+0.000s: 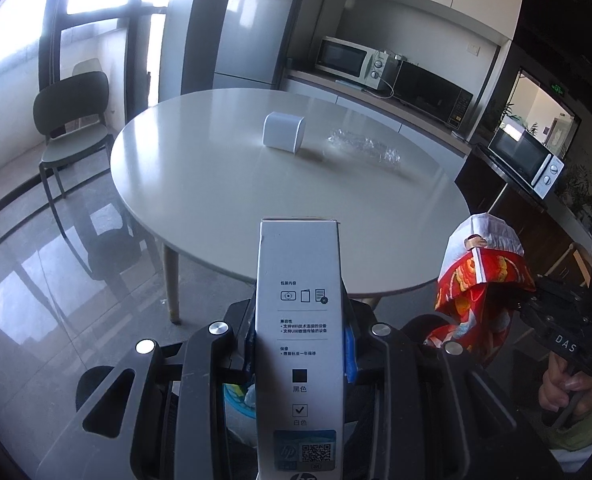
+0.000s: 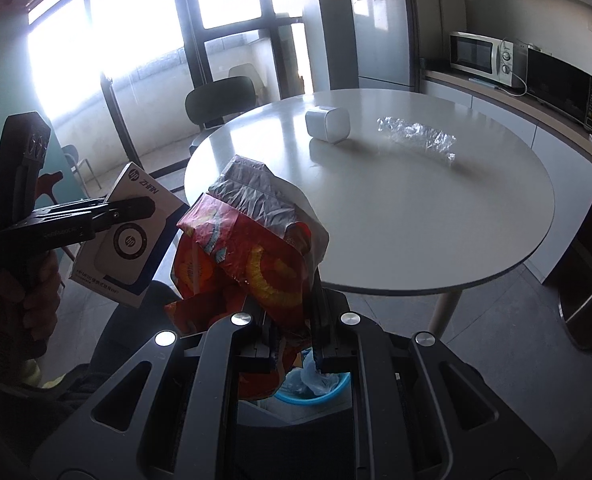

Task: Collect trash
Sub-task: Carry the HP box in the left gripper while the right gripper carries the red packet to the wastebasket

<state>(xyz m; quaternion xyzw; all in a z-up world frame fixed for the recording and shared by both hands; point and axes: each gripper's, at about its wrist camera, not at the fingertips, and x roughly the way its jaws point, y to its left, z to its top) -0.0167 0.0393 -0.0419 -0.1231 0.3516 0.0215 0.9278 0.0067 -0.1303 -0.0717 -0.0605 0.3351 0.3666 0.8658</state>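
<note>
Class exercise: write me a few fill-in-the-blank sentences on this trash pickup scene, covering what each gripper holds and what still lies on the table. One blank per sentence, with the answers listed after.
1. The left gripper is shut on a white cardboard ____.
2. The right gripper is shut on a crumpled red snack ____.
3. On the round table, a small white box stands beside a piece of clear crumpled ____.
4. Below the grippers, a ____ basin already holds some trash.

Answers: box; bag; plastic; blue
</note>
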